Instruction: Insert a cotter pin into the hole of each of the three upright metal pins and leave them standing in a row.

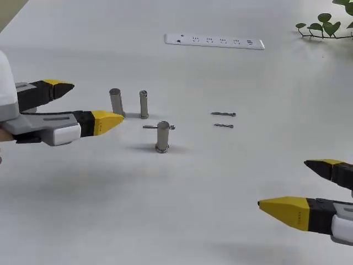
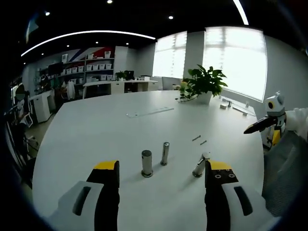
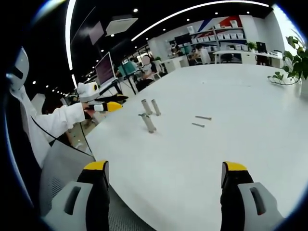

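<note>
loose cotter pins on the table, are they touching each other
Apart: head view shows bare table between far cotter pin and near cotter pin.

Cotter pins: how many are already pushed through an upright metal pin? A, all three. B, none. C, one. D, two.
C: a cotter pin crosses the top of the front metal pin, while the far loose cotter pin and the near loose cotter pin lie flat on the table to its right.

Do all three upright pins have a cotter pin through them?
No, only the front pin carries one; two cotter pins lie loose on the table.
</note>
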Available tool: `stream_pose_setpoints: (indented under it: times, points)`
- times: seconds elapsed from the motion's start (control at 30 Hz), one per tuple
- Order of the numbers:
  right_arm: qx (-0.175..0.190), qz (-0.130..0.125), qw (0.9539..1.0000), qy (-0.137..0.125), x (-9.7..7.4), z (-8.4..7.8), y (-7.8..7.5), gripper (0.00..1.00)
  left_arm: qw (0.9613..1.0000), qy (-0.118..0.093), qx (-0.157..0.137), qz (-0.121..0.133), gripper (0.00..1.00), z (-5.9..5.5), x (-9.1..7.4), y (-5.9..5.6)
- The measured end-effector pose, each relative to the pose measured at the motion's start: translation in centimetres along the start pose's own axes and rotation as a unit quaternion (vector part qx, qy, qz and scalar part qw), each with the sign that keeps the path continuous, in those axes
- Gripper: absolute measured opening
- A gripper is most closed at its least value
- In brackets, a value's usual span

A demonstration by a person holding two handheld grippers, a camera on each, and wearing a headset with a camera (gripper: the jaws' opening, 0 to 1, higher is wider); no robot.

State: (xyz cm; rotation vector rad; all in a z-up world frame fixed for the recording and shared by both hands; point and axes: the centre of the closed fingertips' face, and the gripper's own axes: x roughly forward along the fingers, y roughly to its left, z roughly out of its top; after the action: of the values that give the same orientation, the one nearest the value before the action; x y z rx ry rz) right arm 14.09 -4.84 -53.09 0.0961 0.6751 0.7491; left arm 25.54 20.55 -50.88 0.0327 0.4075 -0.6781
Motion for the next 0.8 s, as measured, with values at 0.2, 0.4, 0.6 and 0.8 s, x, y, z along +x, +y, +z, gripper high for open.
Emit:
stream_pose_setpoints:
  times: [0.2,0.4,0.6,0.8]
  points:
    - [0.0,-0.005,1.0,0.0,-0.1,0.0,-0.1,0.95,0.9999,0.009,0.005,0.0,0.64,-0.3,1.2,0.5]
    - [0.004,-0.01,0.9999,0.004,-0.2,-0.4,-0.2,0.94,0.9997,0.019,0.016,0.0,0.54,-0.7,2.5,0.3]
    - [0.006,-0.017,0.9998,0.003,-0.3,-0.5,-0.4,0.94,0.9999,0.014,0.004,0.009,0.43,-0.8,3.4,1.0]
    - [0.006,-0.02,0.9997,0.008,-0.4,-0.6,-0.5,0.92,0.9998,0.011,-0.004,0.015,0.33,-1.1,4.5,2.2]
